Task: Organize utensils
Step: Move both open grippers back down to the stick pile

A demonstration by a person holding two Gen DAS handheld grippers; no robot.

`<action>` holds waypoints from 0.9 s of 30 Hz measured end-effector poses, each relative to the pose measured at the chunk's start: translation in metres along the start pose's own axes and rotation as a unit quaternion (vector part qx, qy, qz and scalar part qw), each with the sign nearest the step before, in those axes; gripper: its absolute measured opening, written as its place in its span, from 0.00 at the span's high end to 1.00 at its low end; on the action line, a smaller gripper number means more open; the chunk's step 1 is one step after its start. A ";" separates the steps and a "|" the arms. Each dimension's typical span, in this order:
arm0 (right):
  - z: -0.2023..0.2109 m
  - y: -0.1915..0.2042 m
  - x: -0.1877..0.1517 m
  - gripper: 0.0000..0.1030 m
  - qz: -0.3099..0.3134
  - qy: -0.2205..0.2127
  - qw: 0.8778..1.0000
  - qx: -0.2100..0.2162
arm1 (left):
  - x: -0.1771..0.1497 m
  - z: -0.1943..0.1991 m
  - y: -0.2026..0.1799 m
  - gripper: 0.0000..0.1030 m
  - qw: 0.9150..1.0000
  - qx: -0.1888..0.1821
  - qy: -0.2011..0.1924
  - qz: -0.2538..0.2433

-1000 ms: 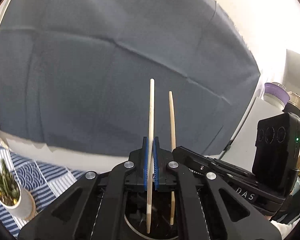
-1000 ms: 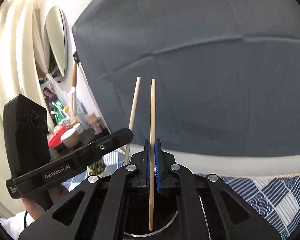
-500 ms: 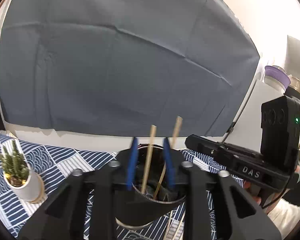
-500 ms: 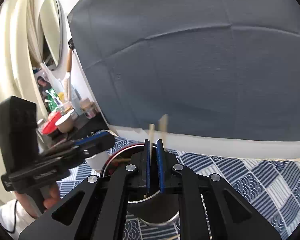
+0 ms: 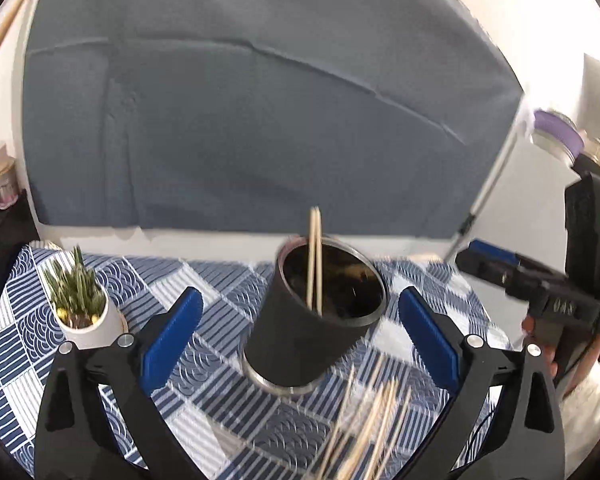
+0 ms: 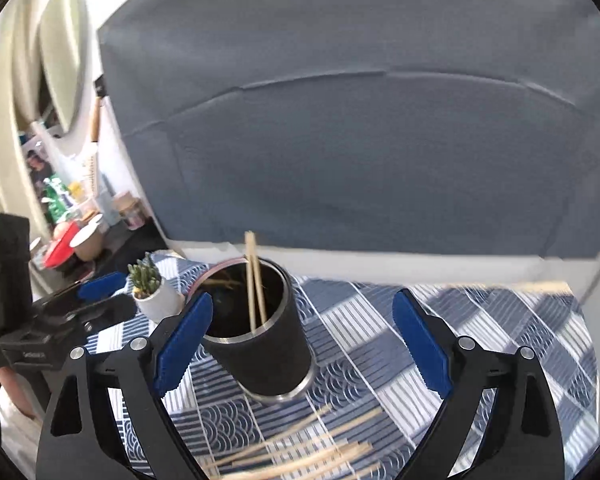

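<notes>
A black cylindrical holder [image 5: 300, 344] with a steel rim stands on the blue patterned tablecloth [image 5: 204, 288]. Two wooden chopsticks [image 5: 315, 256] stand inside it, leaning on the far rim. My left gripper [image 5: 300, 332] is open and empty, its blue pads either side of the holder, above and before it. The holder [image 6: 268, 356] and the two chopsticks [image 6: 256, 280] also show in the right wrist view. My right gripper [image 6: 304, 340] is open and empty, the holder near its left pad. Several loose chopsticks [image 6: 300, 452] lie on the cloth in front; they show blurred in the left wrist view [image 5: 364, 428].
A small succulent in a white pot [image 5: 82, 312] stands left of the holder; it also shows in the right wrist view [image 6: 154, 292]. A grey cloth backdrop [image 5: 260, 120] hangs behind the table. Cluttered shelves [image 6: 72, 216] lie at the far left. The other gripper shows at each view's edge.
Both grippers let go of their chopsticks into the holder, opened wide and drew back and up. The two chopsticks now stand in the holder.
</notes>
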State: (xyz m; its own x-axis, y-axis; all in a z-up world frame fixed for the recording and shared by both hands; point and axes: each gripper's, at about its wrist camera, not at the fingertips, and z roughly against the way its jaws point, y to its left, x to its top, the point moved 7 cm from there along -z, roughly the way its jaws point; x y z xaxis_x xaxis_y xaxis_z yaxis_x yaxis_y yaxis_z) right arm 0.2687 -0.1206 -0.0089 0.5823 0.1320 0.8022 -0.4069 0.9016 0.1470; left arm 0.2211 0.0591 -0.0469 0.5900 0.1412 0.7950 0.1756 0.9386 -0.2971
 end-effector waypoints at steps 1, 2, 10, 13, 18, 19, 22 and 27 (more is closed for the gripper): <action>0.003 -0.003 -0.004 0.14 -0.006 0.005 1.000 -0.009 | -0.006 0.000 0.001 0.07 1.000 0.003 0.013 -0.005; 0.006 -0.006 -0.009 0.14 -0.012 0.009 1.000 -0.017 | -0.010 0.001 0.002 0.06 1.000 0.008 0.022 -0.008; 0.015 -0.018 -0.047 0.13 -0.044 0.042 0.996 -0.065 | -0.048 -0.008 0.002 0.06 0.994 0.004 0.105 -0.035; 0.016 -0.024 -0.065 0.13 -0.055 0.056 0.994 -0.077 | -0.063 -0.011 0.002 0.06 0.990 -0.003 0.130 -0.052; 0.010 -0.032 -0.098 0.13 -0.082 0.085 0.988 -0.100 | -0.082 -0.023 0.002 0.06 0.984 -0.006 0.167 -0.063; 0.010 -0.033 -0.104 0.13 -0.084 0.089 0.987 -0.106 | -0.087 -0.028 0.002 0.06 0.982 -0.007 0.176 -0.069; 0.009 -0.039 -0.123 0.13 -0.092 0.099 0.983 -0.125 | -0.098 -0.040 -0.002 0.06 0.978 -0.016 0.189 -0.081; 0.000 -0.049 -0.156 0.13 -0.123 0.128 0.973 -0.151 | -0.119 -0.068 -0.011 0.06 0.971 -0.035 0.217 -0.094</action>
State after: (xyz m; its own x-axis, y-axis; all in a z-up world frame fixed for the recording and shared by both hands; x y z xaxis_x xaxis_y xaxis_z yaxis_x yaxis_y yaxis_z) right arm 0.1980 -0.1853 -0.1414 0.8081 -0.0386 0.5878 -0.0316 0.9936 0.1086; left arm 0.2025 0.0102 -0.1745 0.8158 -0.1915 0.5457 0.3570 0.9091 -0.2146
